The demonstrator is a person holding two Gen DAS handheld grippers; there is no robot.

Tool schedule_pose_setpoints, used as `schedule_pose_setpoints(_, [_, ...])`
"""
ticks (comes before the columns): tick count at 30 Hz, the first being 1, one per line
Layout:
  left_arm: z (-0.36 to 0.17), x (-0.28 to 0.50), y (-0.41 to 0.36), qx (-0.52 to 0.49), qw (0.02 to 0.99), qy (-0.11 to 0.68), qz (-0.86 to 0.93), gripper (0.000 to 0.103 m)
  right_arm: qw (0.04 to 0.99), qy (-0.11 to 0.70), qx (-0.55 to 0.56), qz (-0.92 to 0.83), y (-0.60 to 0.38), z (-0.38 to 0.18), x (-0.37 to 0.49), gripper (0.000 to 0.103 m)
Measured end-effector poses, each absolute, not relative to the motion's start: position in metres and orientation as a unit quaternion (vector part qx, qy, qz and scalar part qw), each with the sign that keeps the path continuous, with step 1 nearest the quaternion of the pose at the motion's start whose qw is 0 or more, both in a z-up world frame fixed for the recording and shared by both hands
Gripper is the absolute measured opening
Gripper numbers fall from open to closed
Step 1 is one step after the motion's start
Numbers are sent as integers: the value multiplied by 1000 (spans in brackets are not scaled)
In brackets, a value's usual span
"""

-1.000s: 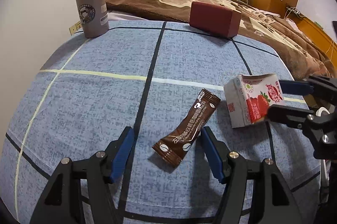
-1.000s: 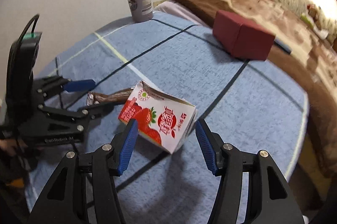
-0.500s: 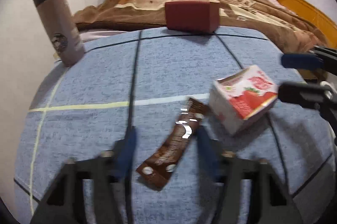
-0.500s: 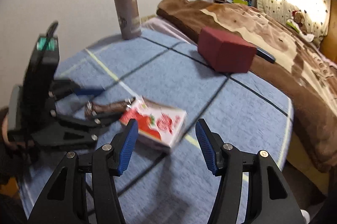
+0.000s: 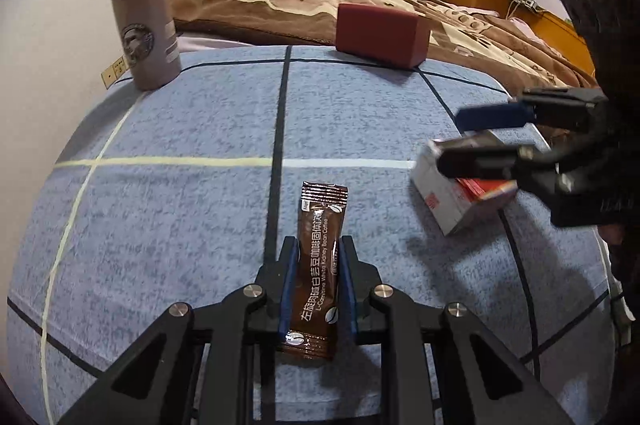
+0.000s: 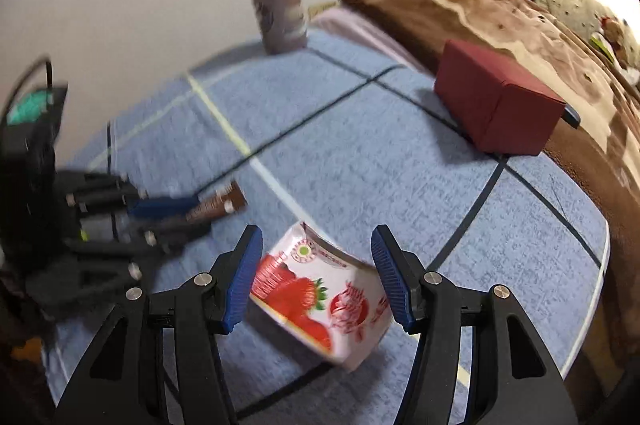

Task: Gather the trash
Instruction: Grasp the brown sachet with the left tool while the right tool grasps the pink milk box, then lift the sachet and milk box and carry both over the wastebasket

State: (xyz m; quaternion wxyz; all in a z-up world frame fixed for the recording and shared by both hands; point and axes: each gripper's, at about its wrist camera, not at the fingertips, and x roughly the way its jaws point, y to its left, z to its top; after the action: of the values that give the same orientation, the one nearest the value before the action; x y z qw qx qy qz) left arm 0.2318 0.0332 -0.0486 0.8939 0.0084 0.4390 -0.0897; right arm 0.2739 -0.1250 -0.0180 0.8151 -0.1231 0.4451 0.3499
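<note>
Brown foil coffee sachet (image 5: 318,265), printed with white lettering, lies lengthwise on the blue cloth-covered table (image 5: 180,225), pinched between the blue pads of the left gripper (image 5: 318,261), whose jaws have closed onto its sides. To its right, the white strawberry-printed milk carton (image 6: 320,297) lies on its side between the fingers of the right gripper (image 6: 318,257), which stand wide with a gap on either side of it.

Only the left wrist view makes the sachet's lettering readable and shows the clamp from above; the right wrist view, blurred by motion, shows just the sachet's far end poking out past the left gripper's fingers. The carton's strawberry face and its opened, crumpled top are plain only in the right wrist view; the left one catches it partly behind the right gripper's dark finger.

At the table's far side stand a tall grey travel tumbler with a dark lid (image 5: 140,5) and a closed dark red rectangular box (image 5: 380,35); the contents of neither can be seen.
</note>
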Motion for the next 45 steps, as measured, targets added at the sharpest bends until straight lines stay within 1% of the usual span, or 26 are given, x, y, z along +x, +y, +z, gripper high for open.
schedule_pose_setpoints(7, [-50, 232, 32, 8, 896, 436, -86, 22, 798, 468, -119, 360, -149, -17, 252, 58])
schedule_pose_setpoints(20, [-50, 233, 34, 6, 896, 437, -84, 23, 781, 474, -120, 388, -169, -9, 203, 58])
schedule_pose_setpoints(24, [-50, 231, 31, 12, 896, 437, -81, 23, 783, 472, -177, 365, -160, -14, 180, 58])
schedule_pose_setpoints(29, [-50, 231, 27, 22, 897, 435, -75, 23, 801, 473, -196, 311, -150, -23, 170, 58])
schedule_pose_setpoints(35, [-51, 228, 23, 32, 898, 433, -71, 22, 817, 490, -154, 263, -151, -34, 182, 58])
schedule_pose_setpoints(45, [-49, 216, 22, 16, 898, 433, -78, 21, 858, 468, -66, 200, -164, -33, 180, 56])
